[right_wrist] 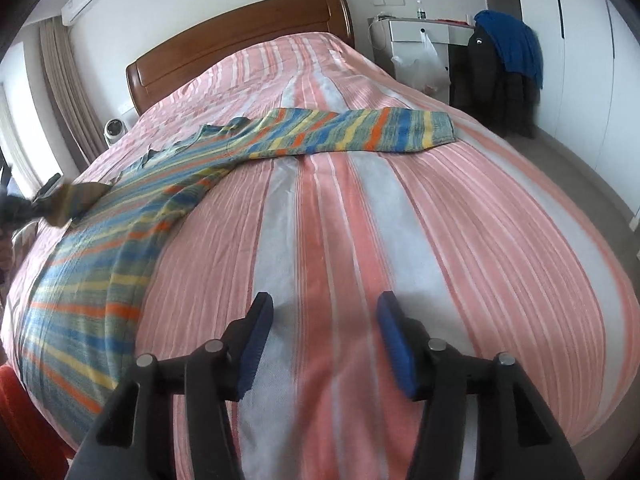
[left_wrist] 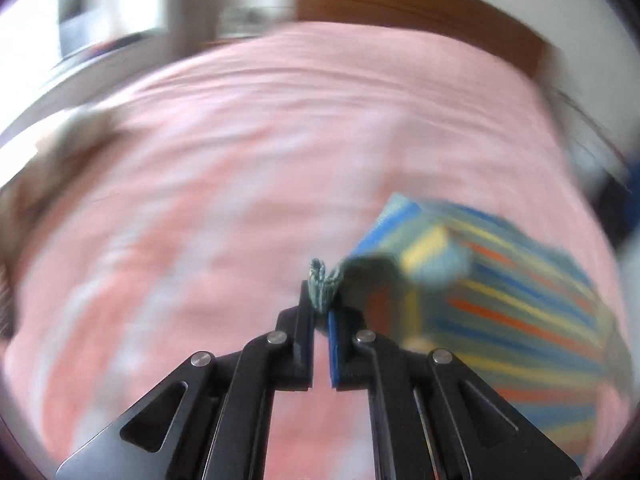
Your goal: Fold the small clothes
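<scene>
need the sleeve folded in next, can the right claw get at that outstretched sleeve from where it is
Probably yes. The right claw is open and empty, and only bare striped bedspread lies between it and the sleeve, though it would have to reach well forward.

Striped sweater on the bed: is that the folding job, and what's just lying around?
For the job: striped sweater; left gripper pinching its edge; right gripper, open and empty.

Just lying about: blue garment; plastic bag; small fan.
</scene>
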The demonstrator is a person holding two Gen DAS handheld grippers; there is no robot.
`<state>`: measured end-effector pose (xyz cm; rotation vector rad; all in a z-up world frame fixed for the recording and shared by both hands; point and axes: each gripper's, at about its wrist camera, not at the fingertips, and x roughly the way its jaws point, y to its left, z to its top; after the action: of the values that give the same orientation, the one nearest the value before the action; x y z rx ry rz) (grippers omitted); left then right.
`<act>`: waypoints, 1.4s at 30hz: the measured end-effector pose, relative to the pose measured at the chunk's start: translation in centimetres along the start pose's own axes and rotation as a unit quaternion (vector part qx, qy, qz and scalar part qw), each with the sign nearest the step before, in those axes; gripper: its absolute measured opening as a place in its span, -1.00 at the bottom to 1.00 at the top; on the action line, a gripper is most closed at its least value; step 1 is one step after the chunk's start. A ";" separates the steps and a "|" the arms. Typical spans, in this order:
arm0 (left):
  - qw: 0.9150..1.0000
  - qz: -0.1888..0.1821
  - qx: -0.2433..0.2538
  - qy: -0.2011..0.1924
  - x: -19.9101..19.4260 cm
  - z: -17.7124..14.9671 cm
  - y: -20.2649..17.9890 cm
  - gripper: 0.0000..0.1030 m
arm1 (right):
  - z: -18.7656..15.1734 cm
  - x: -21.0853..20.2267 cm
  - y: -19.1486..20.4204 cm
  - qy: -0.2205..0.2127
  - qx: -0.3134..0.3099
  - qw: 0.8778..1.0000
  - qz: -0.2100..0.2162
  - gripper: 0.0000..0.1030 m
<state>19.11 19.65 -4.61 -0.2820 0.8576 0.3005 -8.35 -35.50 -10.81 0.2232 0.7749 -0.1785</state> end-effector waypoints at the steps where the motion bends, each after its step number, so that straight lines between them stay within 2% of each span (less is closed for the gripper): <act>1: 0.999 0.029 -0.024 0.008 0.8 0.2 2.2 -0.94 | -0.1 0.2 0.1 -0.003 0.000 1.000 -0.001 0.11; 2: 0.997 0.058 -0.041 0.016 1.7 0.2 4.5 -0.94 | -0.2 0.3 0.1 -0.004 -0.001 1.000 -0.002 0.12; 4: 0.996 0.075 -0.048 0.022 2.6 -0.3 6.1 -0.94 | -0.3 0.5 0.5 -0.008 -0.010 1.000 -0.009 0.16; 11: 0.990 0.061 -0.114 0.051 4.8 -2.0 8.7 -0.95 | -0.7 1.1 0.9 -0.009 -0.026 0.999 -0.021 0.19; 18: 0.992 0.064 -0.100 0.048 5.5 -2.4 8.7 -0.92 | -0.9 1.5 1.1 -0.014 -0.034 0.999 -0.030 0.20; 21: 0.992 0.060 -0.100 0.052 5.5 -2.3 9.1 -0.76 | -1.0 1.5 1.1 -0.016 -0.038 0.999 -0.032 0.20; 23: 0.993 0.070 -0.081 0.050 4.7 -2.6 9.2 -0.47 | -1.0 1.5 1.1 -0.018 -0.039 0.999 -0.032 0.20; 24: 0.993 0.077 -0.071 0.048 4.3 -2.8 9.2 -0.12 | -1.0 1.5 1.1 -0.018 -0.039 0.999 -0.031 0.20; 25: 0.993 0.092 -0.056 0.043 3.5 -3.1 9.3 0.14 | -1.0 1.5 1.1 -0.018 -0.040 0.999 -0.031 0.21; 26: 0.993 0.096 -0.046 0.042 2.8 -3.5 9.3 0.20 | -1.0 1.5 1.1 -0.018 -0.041 0.999 -0.032 0.21; 28: 0.996 0.072 -0.025 0.051 1.4 -4.5 9.3 0.22 | -0.6 1.3 1.2 -0.005 -0.044 0.999 -0.032 0.21; 30: 0.997 0.013 0.002 0.072 -0.6 -6.1 9.0 0.22 | 0.2 0.7 1.2 0.012 -0.036 0.999 -0.023 0.19; 32: 0.993 -0.058 0.038 0.095 -3.1 -8.3 8.1 0.23 | 1.2 -0.6 1.3 0.019 -0.009 0.999 0.036 0.15; 33: 0.987 -0.104 0.059 0.110 -4.5 -9.8 7.3 0.26 | 1.6 -1.1 1.4 0.022 0.006 0.997 0.070 0.11; 34: 0.979 -0.141 0.078 0.124 -5.5 -11.1 6.5 0.32 | 2.1 -1.3 1.8 0.036 0.027 0.992 0.121 0.04; 35: 0.972 -0.166 0.098 0.133 -6.3 -12.4 5.6 0.34 | 2.5 -1.1 2.1 0.051 0.040 0.985 0.159 0.00; 37: 0.964 -0.184 0.130 0.140 -7.2 -14.4 4.0 0.39 | 3.3 0.7 3.5 0.093 0.059 0.966 0.233 -0.07; 38: 0.961 -0.185 0.149 0.144 -7.3 -15.5 3.1 0.39 | 3.4 1.5 4.1 0.107 0.057 0.962 0.246 -0.07; 40: 0.956 -0.178 0.180 0.146 -7.1 -16.8 1.6 0.39 | 3.9 3.8 5.5 0.135 0.043 0.959 0.245 -0.07; 42: 0.955 -0.167 0.201 0.139 -7.0 -17.7 0.5 0.39 | 4.5 5.5 6.2 0.137 0.039 0.959 0.243 -0.07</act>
<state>2.35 12.71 -10.27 -0.0843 1.1075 -0.2364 -0.02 -31.14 -10.78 0.5141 0.9642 0.2952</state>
